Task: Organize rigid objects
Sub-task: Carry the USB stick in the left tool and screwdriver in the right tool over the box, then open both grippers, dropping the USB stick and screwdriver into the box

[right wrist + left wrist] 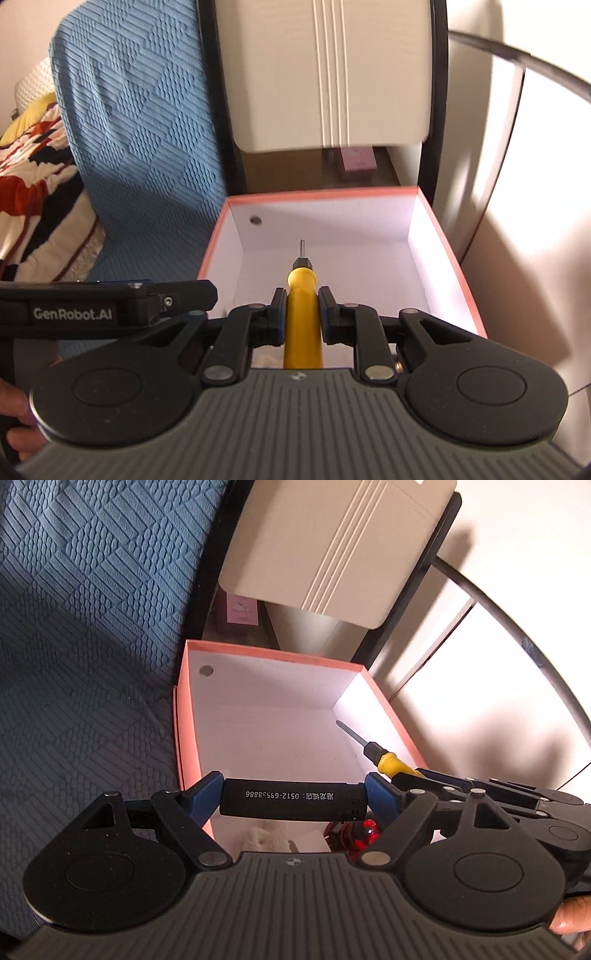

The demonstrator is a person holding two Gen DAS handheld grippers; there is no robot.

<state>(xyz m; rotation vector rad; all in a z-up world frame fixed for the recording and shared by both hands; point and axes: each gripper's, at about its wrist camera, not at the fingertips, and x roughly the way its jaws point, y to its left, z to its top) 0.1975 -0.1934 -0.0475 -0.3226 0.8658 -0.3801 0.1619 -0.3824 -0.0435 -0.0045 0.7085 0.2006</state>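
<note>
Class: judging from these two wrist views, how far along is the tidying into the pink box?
Done: some items, one red, already lie at the pink box's near end. In hand: the left gripper clamps a black cylinder; the right gripper clamps a yellow screwdriver. Left: releasing both into the box.

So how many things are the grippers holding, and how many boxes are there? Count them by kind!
Yellow-handled screwdriver, held in the right hand-held gripper: 1
Black bar with white print, held in the left hand-held gripper: 1
Pink box, open: 1
Total: 3
</note>
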